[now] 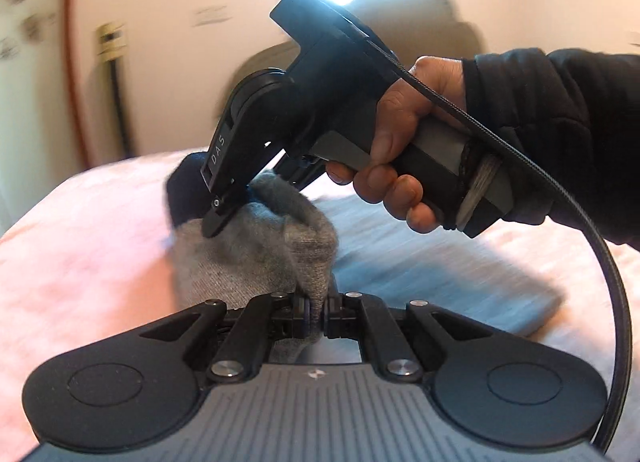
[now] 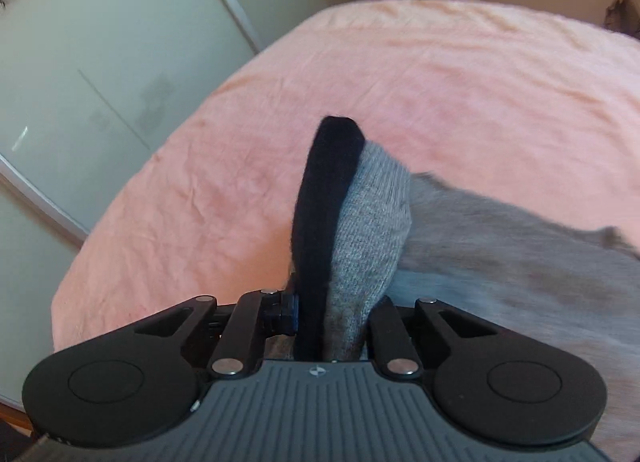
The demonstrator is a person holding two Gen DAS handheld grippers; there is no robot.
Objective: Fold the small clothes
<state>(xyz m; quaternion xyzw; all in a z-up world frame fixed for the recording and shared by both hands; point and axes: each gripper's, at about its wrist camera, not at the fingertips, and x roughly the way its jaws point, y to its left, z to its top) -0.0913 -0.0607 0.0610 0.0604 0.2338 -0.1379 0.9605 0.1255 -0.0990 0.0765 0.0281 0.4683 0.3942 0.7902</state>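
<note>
two claws grip one grey knitted sock with a black toe cap point(image 1: 256, 258) above a bed covered in a pink wrinkled sheet point(image 1: 80, 229). in the left wrist view the left claw point(image 1: 316, 316), at lower centre of the frame, has its fingers pressed together on a narrow fold of the grey knit. the right claw point(image 1: 224, 213), held by a bare hand in a black sleeve point(image 1: 400, 157) at centre right, pinches the same sock near its black end, left of centre. in the right wrist view the right claw point(image 2: 334, 318) at lower centre is clamped on the sock point(image 2: 352, 221), whose black toe stands upright in the middle of the frame over the pink sheet point(image 2: 440, 81). a flat grey-blue cloth point(image 2: 520, 262), blurred, lies on the bed at right, just beside the sock.
</note>
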